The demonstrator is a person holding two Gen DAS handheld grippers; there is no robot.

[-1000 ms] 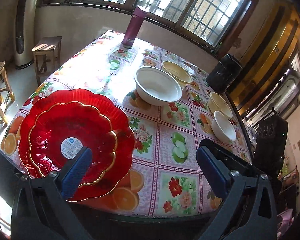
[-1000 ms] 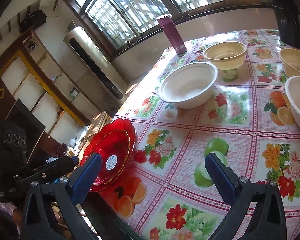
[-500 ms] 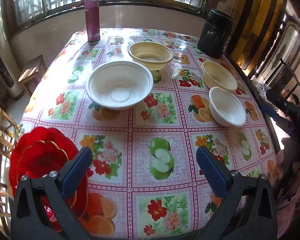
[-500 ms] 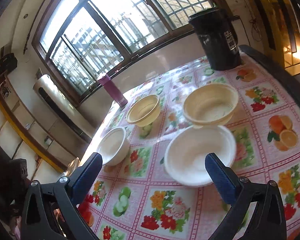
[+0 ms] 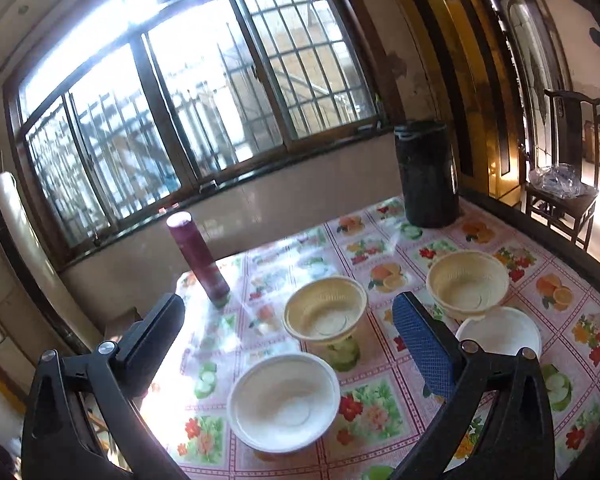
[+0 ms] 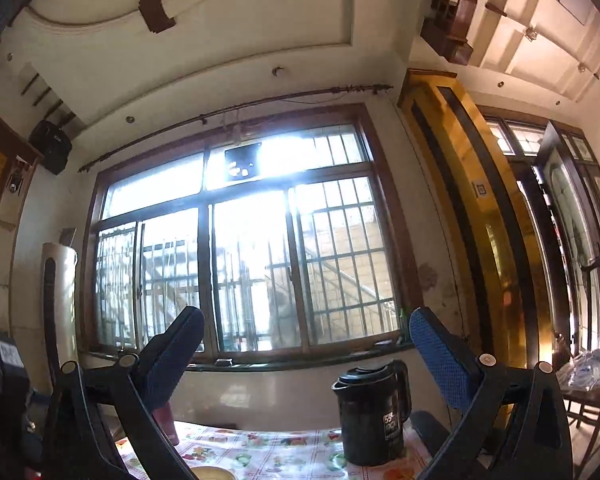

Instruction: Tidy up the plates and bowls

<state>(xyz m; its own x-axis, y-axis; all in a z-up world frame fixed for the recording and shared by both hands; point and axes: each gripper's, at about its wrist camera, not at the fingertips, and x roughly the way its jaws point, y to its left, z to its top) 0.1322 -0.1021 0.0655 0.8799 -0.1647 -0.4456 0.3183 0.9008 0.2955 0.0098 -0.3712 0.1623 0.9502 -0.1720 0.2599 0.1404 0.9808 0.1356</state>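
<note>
Two white bowls (image 5: 284, 402) (image 5: 500, 332), two cream basket bowls (image 5: 326, 308) (image 5: 467, 282), all upright, unstacked on table

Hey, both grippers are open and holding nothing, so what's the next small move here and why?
Probably lower the left gripper toward the near white bowl: it sits closest, framed between the open fingers, while the right gripper points up at the window, with hardly any table in its view.

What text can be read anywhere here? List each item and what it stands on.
"55": on the white label of the black kettle; the smaller lines under it are too blurred to read.
Black speaker on the wall: a small logo, too small to read.
Maroon bottle, bowls and tablecloth: no text visible.
</note>
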